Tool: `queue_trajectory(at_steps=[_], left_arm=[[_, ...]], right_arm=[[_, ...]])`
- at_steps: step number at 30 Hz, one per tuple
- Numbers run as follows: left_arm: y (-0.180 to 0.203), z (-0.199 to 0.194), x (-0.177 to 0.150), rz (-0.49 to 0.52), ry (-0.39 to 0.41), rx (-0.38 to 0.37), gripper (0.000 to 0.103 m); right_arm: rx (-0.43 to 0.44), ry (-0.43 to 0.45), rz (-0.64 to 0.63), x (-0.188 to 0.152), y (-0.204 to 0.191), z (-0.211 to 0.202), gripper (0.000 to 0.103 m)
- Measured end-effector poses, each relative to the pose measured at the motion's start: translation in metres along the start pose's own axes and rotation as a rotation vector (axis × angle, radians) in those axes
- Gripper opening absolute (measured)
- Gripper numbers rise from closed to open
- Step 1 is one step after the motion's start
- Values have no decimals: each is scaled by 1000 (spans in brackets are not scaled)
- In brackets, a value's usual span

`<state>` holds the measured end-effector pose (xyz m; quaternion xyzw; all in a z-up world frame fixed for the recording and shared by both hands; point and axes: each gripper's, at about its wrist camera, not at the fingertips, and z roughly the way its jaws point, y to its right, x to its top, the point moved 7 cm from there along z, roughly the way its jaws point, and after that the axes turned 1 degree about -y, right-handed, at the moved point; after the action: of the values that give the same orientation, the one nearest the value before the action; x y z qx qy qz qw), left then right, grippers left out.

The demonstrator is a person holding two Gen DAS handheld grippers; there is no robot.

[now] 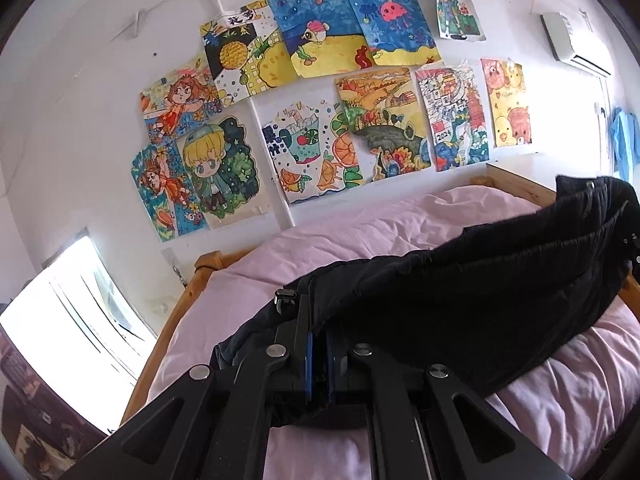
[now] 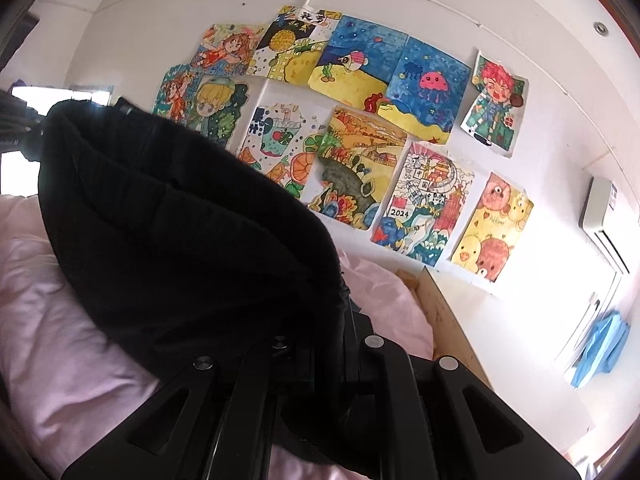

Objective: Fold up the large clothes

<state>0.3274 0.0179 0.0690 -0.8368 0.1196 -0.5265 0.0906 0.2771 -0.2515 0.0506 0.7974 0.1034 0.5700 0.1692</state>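
Left wrist view, from the left edge: a bright window fills the lower left, and beside it the wooden bed frame curves up toward the white wall. Children's drawings cover the upper middle of the frame. Below them a pink bedsheet spreads across the middle. At bottom centre the left gripper has its jaws pressed together on an edge of the black garment, which stretches, lifted off the sheet, toward the right edge, where it bunches up high. An air conditioner sits at upper right, with a blue cloth hanging below it.

Right wrist view, from the left edge: pink bedsheet lies at lower left, and the black garment rises over it as a thick dark fold from upper left down to bottom centre. There the right gripper is closed on the fabric, its fingertips buried in the cloth. Right of the garment hang the drawings, then the wooden bed frame, the air conditioner and the blue cloth at lower right.
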Motion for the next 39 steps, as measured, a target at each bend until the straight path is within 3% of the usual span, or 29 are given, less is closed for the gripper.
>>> queue_trajectory(at_steps=[10,17,23,32,39], left_arm=[[7,79,30,-53,-10,78,5],[14,151,36,-95,-38,141,5],[28,211,22,-36,-115,184,5],[35,276,1,-56,-232,141,6],[44,296,-10,-36,-292,127,9]], right_arm=[[-58,-10,-131,21,-5,97,7],[-68,-96,-138,24,-14,180,7],[-36,-192,-148,9,-29,233,7],[-2,-257,-115,-13,-40,289,8],[44,-298,-86,-28,-44,307,9]])
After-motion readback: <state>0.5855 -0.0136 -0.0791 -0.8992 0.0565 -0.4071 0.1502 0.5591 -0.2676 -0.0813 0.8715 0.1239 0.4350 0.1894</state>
